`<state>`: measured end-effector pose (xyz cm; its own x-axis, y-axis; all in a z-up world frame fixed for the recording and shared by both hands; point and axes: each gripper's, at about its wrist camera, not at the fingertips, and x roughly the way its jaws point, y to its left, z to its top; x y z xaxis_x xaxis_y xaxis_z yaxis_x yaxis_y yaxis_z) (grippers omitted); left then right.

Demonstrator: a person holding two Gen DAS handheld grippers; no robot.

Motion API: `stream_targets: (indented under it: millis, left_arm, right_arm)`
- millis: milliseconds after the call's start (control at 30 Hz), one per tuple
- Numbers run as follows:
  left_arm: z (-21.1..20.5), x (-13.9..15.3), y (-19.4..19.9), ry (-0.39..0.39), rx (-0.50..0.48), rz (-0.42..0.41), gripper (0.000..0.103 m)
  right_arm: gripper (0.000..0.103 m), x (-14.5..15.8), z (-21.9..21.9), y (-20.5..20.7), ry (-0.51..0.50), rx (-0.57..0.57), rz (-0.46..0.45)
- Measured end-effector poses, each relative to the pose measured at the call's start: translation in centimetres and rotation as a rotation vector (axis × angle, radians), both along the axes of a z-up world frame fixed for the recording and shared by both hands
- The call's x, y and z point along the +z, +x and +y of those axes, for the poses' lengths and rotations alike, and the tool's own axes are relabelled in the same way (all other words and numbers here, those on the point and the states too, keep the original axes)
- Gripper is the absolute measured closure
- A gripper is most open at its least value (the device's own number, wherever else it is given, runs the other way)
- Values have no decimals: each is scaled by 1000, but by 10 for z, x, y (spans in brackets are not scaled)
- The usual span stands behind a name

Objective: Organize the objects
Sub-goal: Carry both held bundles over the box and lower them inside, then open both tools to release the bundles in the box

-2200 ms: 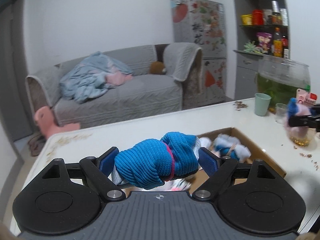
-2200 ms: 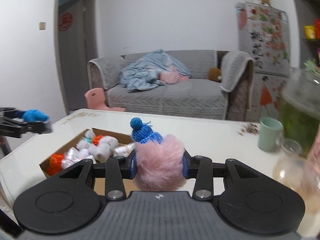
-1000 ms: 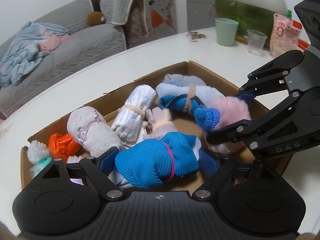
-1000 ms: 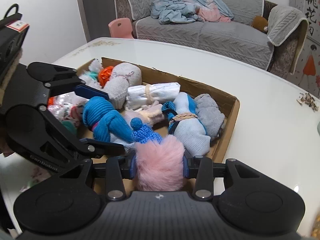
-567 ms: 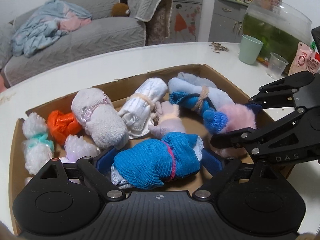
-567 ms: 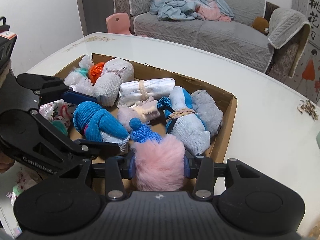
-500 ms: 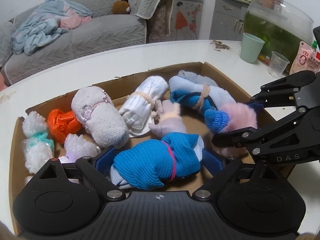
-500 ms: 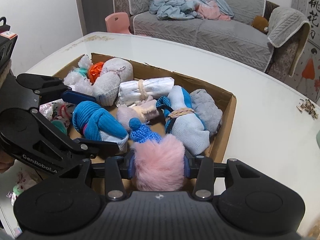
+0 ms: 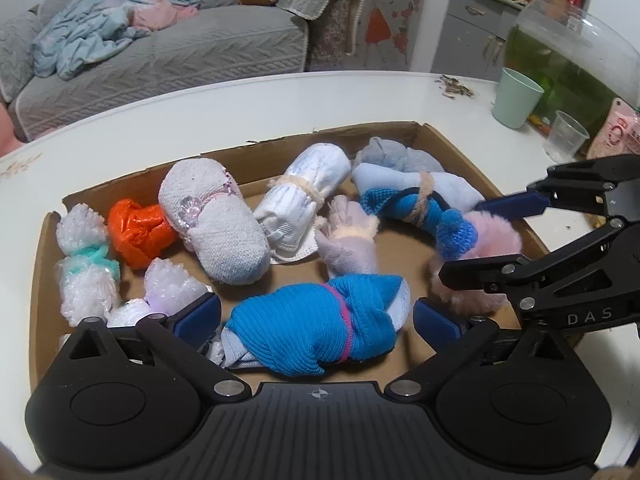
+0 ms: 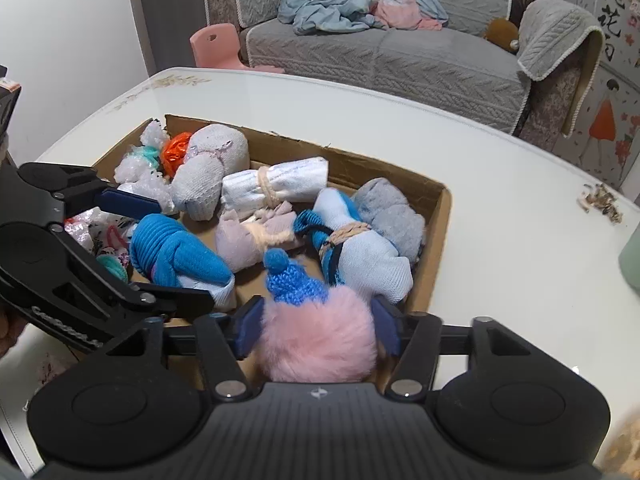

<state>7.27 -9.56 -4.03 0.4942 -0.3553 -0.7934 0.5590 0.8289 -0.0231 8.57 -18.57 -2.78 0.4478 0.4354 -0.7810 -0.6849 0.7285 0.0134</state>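
Note:
A cardboard box [image 9: 360, 128] on the white table holds several rolled sock bundles. My left gripper [image 9: 316, 320] hangs low over the box's near side. Its jaws are opening, and a blue knitted bundle with a pink band [image 9: 316, 330] lies between them with a small gap at each pad. In the right wrist view my right gripper [image 10: 318, 330] also has its jaws opening. A pink pompom with a blue knitted cap [image 10: 320, 340] sits between its pads at the box's near right corner. The same pompom [image 9: 496, 236] shows in the left wrist view between the right gripper's fingers [image 9: 516, 202].
Other bundles fill the box: a white roll [image 9: 304, 196], a grey-white one [image 9: 216, 224], an orange one [image 9: 140, 232], a light blue one [image 10: 360, 252]. A green cup [image 9: 516, 98], a clear cup [image 9: 566, 136] and a big glass tank [image 9: 568, 64] stand at the table's right. A grey sofa [image 9: 160, 52] is behind.
Both grippers came down from above the table into the box. Both pairs of jaws have since widened, and the blue bundle and the pink pompom now rest in the box.

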Motion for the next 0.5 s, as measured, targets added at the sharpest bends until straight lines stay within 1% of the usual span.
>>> stream_targets:
  millis: [300, 333, 400, 500]
  left_arm:
    - [2, 17, -14, 36, -25, 15, 1]
    - [3, 20, -17, 39, -21, 16, 1]
    - [6, 26, -23, 44, -8, 15, 1]
    - [13, 36, -34, 53, 26, -13, 1]
  right_arm:
    - [26, 11, 2, -13, -36, 36, -36]
    - [24, 13, 2, -16, -39, 39, -40]
    - [23, 17, 1, -19, -41, 44, -45]
    - [18, 23, 1, -26, -40, 49, -60]
